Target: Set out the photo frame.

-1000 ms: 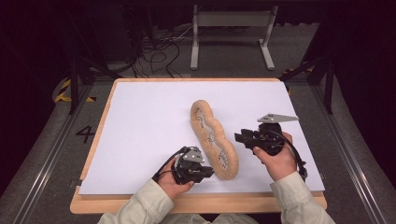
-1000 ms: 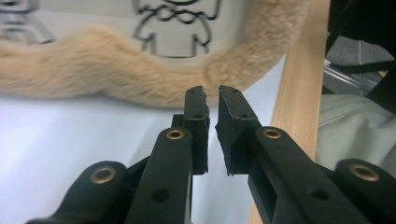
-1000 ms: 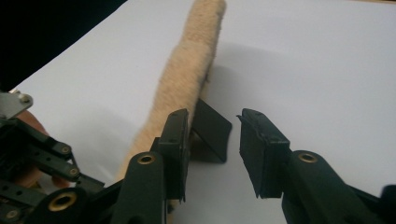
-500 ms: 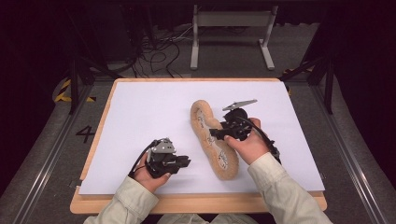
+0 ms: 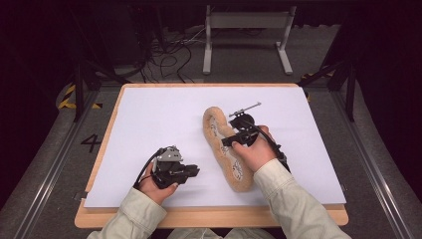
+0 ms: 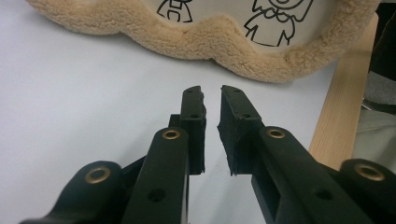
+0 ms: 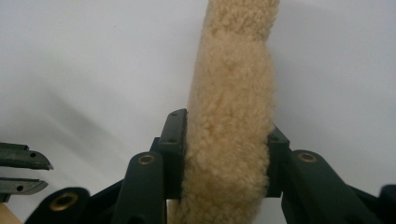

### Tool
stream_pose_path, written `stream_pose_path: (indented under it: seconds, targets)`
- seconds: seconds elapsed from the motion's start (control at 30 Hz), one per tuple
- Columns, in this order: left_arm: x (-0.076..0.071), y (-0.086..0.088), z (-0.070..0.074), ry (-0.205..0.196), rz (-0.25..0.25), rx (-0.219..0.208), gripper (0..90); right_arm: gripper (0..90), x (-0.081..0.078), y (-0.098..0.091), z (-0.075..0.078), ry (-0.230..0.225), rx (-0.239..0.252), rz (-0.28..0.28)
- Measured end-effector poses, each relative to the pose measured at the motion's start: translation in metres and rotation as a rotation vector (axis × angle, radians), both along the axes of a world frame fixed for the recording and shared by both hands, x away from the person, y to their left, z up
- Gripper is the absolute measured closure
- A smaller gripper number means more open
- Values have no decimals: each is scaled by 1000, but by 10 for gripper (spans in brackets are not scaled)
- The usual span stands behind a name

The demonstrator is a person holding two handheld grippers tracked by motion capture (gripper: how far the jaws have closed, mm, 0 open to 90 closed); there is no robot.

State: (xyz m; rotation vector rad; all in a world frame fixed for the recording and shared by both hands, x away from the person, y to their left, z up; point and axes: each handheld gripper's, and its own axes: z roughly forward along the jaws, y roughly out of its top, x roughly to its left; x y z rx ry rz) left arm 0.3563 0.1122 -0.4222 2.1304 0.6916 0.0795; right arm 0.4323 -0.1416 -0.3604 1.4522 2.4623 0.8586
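We see a tan fleece cushion (image 5: 226, 149), long and wavy-edged with white printed panels, lying at the centre of the high view on a white sheet (image 5: 149, 124), running from mid-frame down toward the lower right. Our right gripper (image 5: 238, 135) sits over its upper half, and in the right gripper view the jaws pinch the fleece edge (image 7: 231, 140) from both sides. Our left gripper (image 5: 191, 171) rests at the lower left of the sheet, apart from the cushion; in its own view the jaws stand slightly parted with nothing between them, the cushion (image 6: 219, 42) across the top and the board's wooden edge (image 6: 338, 126) at the right.
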Motion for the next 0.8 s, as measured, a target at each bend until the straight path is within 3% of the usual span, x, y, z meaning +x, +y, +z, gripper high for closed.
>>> stream_pose_path:
  seconds: [0.23, 0.43, 0.63, 0.67, 0.7, 0.8]
  targets:
    - [0, 1, 1, -6, 5, -4, 804, 662, 2, 0, 3, 11, -1, -7]
    - [1, 5, 1, -1, 16, -13, 807, 668, 3, -3, 15, -9, -22, 54]
    - [1, 12, 2, 0, 40, -20, 808, 668, 5, -4, 30, -33, -60, 210]
    - [1, 12, 2, 0, 40, -20, 808, 668, 5, -4, 30, -33, -60, 210]
    - [1, 16, 2, 4, 52, -27, 809, 669, 5, -3, 35, -36, -66, 304]
    - [1, 20, 1, 6, 66, -35, 809, 668, 5, -2, 38, -58, -74, 396]
